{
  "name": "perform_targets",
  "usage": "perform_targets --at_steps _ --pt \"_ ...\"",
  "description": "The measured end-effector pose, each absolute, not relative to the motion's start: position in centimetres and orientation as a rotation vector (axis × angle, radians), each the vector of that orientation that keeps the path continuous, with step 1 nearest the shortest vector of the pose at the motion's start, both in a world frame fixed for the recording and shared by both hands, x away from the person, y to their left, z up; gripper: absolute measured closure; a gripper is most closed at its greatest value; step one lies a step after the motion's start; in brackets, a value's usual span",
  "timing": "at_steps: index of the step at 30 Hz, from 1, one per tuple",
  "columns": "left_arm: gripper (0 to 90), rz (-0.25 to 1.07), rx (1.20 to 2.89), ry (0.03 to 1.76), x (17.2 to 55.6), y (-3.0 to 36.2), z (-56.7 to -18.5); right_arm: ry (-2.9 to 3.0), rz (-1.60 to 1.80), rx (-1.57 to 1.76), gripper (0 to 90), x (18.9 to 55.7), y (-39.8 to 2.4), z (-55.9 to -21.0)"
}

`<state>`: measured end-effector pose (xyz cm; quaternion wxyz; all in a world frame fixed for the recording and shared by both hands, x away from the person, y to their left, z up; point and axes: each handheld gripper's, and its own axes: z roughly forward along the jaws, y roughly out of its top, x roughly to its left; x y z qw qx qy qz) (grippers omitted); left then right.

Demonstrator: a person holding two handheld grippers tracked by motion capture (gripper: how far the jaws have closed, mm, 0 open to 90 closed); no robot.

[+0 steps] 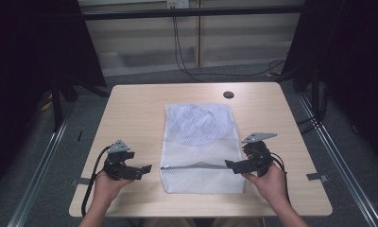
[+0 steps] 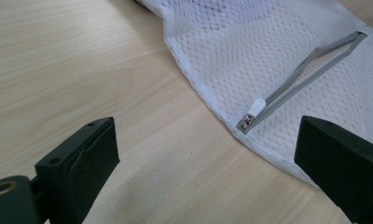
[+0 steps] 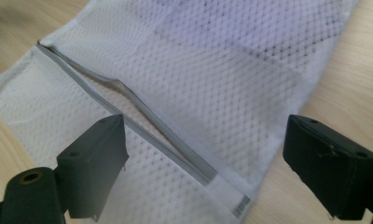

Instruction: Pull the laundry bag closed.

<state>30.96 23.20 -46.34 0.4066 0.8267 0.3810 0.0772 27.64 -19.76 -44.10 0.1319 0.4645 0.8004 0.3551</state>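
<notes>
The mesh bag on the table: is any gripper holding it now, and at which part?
Nothing is held. The left gripper and the right gripper are open beside the mesh bag, jaws apart, at the ends of its zipper.

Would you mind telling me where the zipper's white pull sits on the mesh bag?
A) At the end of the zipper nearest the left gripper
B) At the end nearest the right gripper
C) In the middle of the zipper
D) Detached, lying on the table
A: in the left gripper view the white pull sits at the zipper end by the mesh bag edge facing the open left gripper.
</notes>
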Motion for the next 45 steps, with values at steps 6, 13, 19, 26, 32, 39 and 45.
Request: perform_targets --at_steps 6,13,19,26,32,39,45 --pt "5.9 0.196 2.074 0.969 30.9 23.4 -46.2 2.351 1.022 1.326 13.1 28.3 -17.6 -43.9" --pt "6.0 0.193 2.069 0.97 30.9 23.6 -46.1 2.387 1.014 1.316 14.3 28.9 -15.5 -43.8" --pt "6.3 0.184 2.069 0.963 30.9 23.7 -46.1 2.402 1.002 1.305 14.5 28.9 -14.3 -44.0" --pt "6.4 0.176 2.076 0.95 30.9 23.7 -46.0 2.419 0.995 1.294 15.0 29.2 -13.0 -43.9" --pt "6.5 0.169 2.074 0.946 30.9 23.7 -45.9 2.431 1.007 1.299 15.4 29.5 -11.7 -43.9" --pt "6.5 0.158 2.056 0.939 30.9 23.8 -45.8 2.447 1.009 1.306 15.7 29.7 -10.5 -43.9" --pt "6.7 0.157 2.061 0.939 30.9 23.9 -45.8 2.473 1.008 1.285 17.3 29.9 -9.6 -44.0"
